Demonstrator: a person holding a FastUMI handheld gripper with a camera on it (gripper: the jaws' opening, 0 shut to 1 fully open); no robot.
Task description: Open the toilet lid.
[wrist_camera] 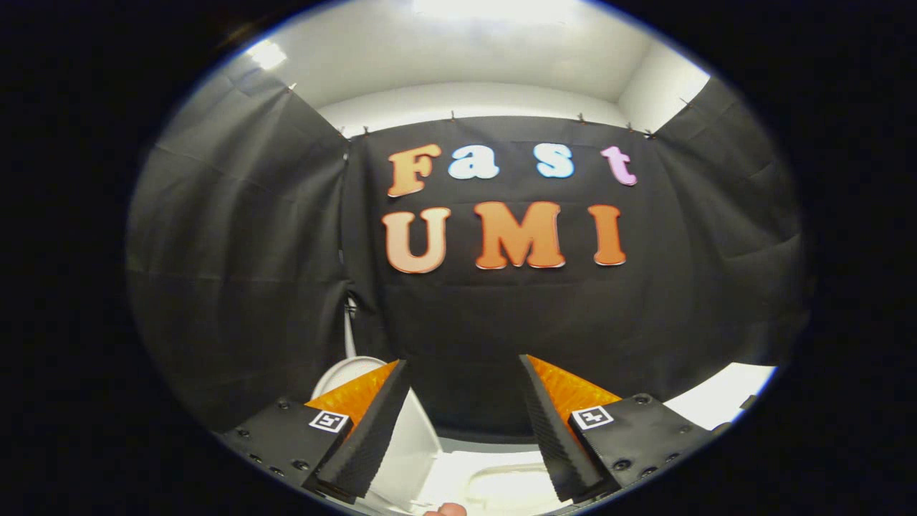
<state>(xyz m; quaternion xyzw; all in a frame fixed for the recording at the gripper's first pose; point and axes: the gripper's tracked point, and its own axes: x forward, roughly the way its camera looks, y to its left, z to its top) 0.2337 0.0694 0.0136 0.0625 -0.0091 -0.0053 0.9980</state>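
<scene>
Holding our tongs (466, 423) spread with nothing between them, we see the toilet lid (405, 444) already tilted up just below and leftward of the fingers, its long axis running away toward the black cloth wall (501, 322).

The left finger of the claw (464, 430) hides most of the raised toilet lid (344, 373).

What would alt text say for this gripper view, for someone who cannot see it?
A handheld gripper holds its two black ridged fingers wide apart with nothing between them, pointing at the black cloth booth wall. Below and between the fingers lies a glossy white toilet, with a white rounded part beyond the left finger.
</scene>
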